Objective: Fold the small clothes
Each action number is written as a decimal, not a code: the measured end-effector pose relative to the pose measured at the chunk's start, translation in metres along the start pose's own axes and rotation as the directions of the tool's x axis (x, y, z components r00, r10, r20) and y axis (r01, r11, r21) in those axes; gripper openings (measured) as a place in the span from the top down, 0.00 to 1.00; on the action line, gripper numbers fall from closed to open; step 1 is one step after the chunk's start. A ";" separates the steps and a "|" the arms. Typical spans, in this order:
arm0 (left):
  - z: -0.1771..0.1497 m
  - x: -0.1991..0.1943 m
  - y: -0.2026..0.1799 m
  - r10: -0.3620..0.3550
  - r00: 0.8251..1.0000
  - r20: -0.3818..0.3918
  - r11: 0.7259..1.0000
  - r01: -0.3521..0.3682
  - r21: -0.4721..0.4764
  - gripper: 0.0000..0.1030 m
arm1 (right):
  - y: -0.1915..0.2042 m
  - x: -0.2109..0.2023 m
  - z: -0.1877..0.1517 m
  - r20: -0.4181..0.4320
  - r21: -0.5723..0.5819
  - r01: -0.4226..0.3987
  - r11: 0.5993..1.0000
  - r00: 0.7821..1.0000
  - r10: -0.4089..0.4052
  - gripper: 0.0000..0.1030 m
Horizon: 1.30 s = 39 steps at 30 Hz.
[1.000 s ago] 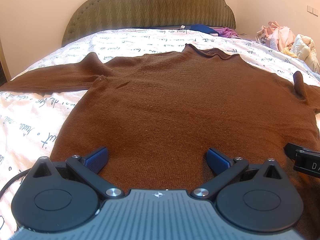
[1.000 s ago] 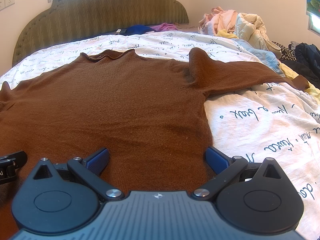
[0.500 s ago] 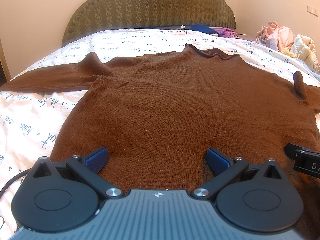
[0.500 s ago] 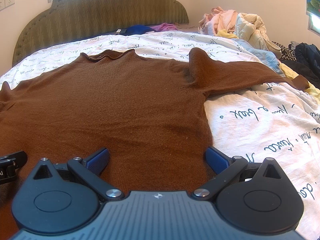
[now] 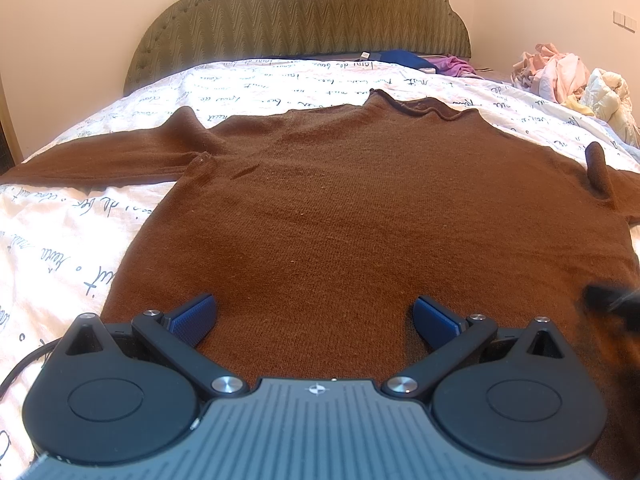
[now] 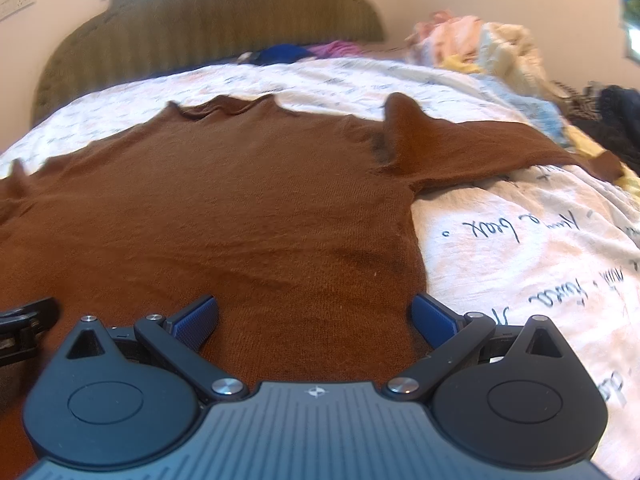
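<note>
A brown knit sweater (image 5: 360,216) lies flat and face up on the bed, collar toward the headboard, both sleeves spread out sideways. It also shows in the right wrist view (image 6: 224,208). My left gripper (image 5: 314,314) is open and empty, low over the sweater's hem near its left side. My right gripper (image 6: 314,314) is open and empty, over the hem near the sweater's right edge. The right gripper appears as a dark blur at the right edge of the left wrist view (image 5: 612,300). The left gripper shows at the left edge of the right wrist view (image 6: 24,320).
The bed has a white quilt with script print (image 5: 60,248) and a green padded headboard (image 5: 304,12). Blue and purple clothes (image 5: 416,62) lie by the headboard. A pile of pale clothes (image 6: 480,44) and dark clothes (image 6: 612,112) sit at the right.
The right wrist view is now blurred and shifted slightly: the right gripper has started to move. The left gripper holds nearly still. Both stay open.
</note>
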State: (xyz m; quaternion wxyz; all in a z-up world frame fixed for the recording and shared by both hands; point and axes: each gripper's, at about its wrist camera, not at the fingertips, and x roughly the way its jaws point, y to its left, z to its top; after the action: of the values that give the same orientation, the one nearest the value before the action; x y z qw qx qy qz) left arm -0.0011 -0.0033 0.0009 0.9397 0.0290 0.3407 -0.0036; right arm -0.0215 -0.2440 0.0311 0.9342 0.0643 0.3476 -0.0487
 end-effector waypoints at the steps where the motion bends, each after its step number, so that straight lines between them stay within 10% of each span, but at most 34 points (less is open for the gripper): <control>1: 0.000 0.000 -0.001 0.000 1.000 0.002 1.000 0.000 0.002 0.00 | -0.013 -0.012 0.005 0.040 0.031 -0.048 0.998 0.998 0.047 0.00; 8: 0.000 -0.001 0.000 -0.006 1.000 -0.001 1.000 0.006 -0.004 0.00 | -0.176 -0.058 0.046 0.433 0.338 -0.268 0.902 0.895 0.103 0.00; 16: 0.000 -0.001 0.000 -0.007 1.000 -0.001 1.000 0.007 -0.005 0.00 | -0.385 0.033 0.063 0.310 0.794 -0.208 0.571 0.947 -0.086 0.01; 20: 0.000 0.000 -0.002 -0.006 1.000 -0.003 1.000 0.006 -0.002 0.00 | -0.431 0.068 0.056 0.273 0.858 -0.192 0.476 0.956 -0.108 0.32; 25: 0.000 0.000 -0.002 -0.006 1.000 -0.003 1.000 0.006 -0.002 0.00 | -0.439 0.098 0.067 0.209 0.846 -0.121 0.520 0.971 -0.113 0.39; 29: 0.000 0.000 -0.002 -0.007 1.000 -0.003 1.000 0.007 -0.003 0.00 | -0.435 0.105 0.075 0.190 0.812 -0.072 0.579 0.971 -0.146 0.94; 35: -0.001 0.002 -0.003 -0.016 1.000 -0.001 1.000 0.016 -0.012 0.00 | -0.389 0.064 0.101 0.317 0.723 -0.145 0.675 0.938 -0.138 0.95; 39: 0.000 0.002 -0.001 -0.022 1.000 0.000 1.000 0.022 -0.021 0.00 | -0.276 0.037 0.139 0.413 0.523 -0.313 0.793 0.907 0.086 0.95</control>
State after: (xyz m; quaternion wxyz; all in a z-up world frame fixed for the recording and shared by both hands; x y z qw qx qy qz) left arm 0.0002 -0.0039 0.0001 0.9398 0.0155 0.3411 -0.0105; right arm 0.0581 -0.5397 0.0873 0.9177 0.3715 0.1259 -0.0624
